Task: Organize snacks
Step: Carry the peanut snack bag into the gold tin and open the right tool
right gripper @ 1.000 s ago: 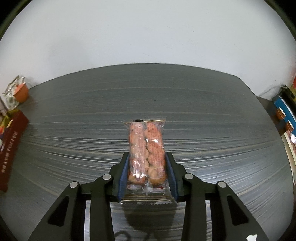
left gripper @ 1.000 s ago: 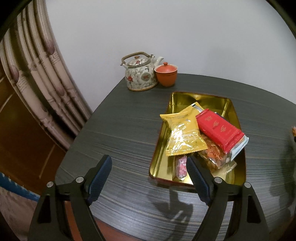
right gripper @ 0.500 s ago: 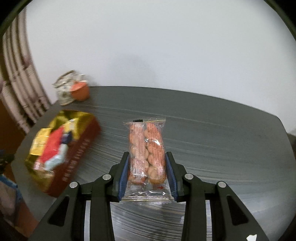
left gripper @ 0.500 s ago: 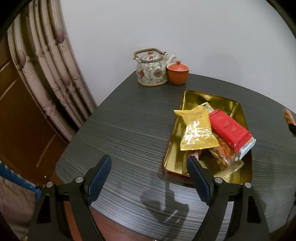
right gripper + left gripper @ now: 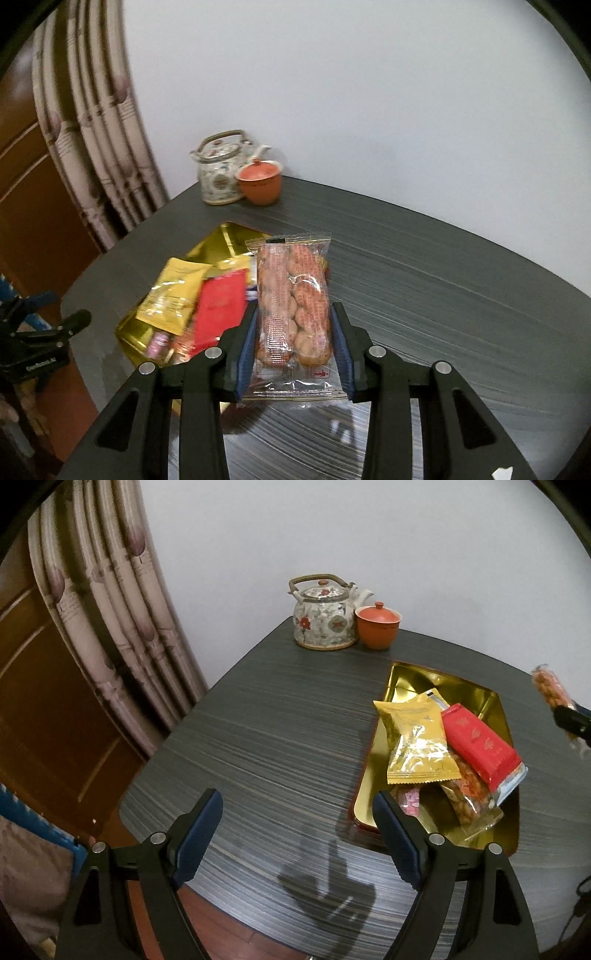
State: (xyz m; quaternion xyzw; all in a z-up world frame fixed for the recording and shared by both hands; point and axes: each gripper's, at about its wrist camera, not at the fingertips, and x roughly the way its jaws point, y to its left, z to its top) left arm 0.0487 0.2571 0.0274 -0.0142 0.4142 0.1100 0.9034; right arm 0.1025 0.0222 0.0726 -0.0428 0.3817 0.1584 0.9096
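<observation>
You had a clear packet of peanuts (image 5: 293, 306) pinched between the two blue pads of your right gripper (image 5: 293, 354). The pads pressed on both sides of it, so the tongs were narrow and the packet stood up from them, off the table. The packet hung just over the near right edge of the gold tray (image 5: 207, 251). A second before, that camera saw only bare table with the tray far off at the left edge. Then the tray slid into the middle of the view. So you had carried the packet across to the tray, and I think the next job was to lower it in and let go.

Inside the tray lay a yellow packet (image 5: 415, 744), a red packet (image 5: 480, 744) leaning over it, a small pink sweet (image 5: 410, 799) and a clear bag of orange bits (image 5: 469, 794). The far end of the tray was bare, so there was room.

Your left gripper (image 5: 299, 834) was wide, with nothing between its pads. It hung just past the near left corner of the tray, and its shadow fell on the dark table (image 5: 266, 746).

Behind the tray, against the wall, stood a flowery teapot (image 5: 325, 618) and, touching it, an orange cup with a lid (image 5: 377, 626). A striped curtain (image 5: 107, 602) hung far to the left of the tray.
</observation>
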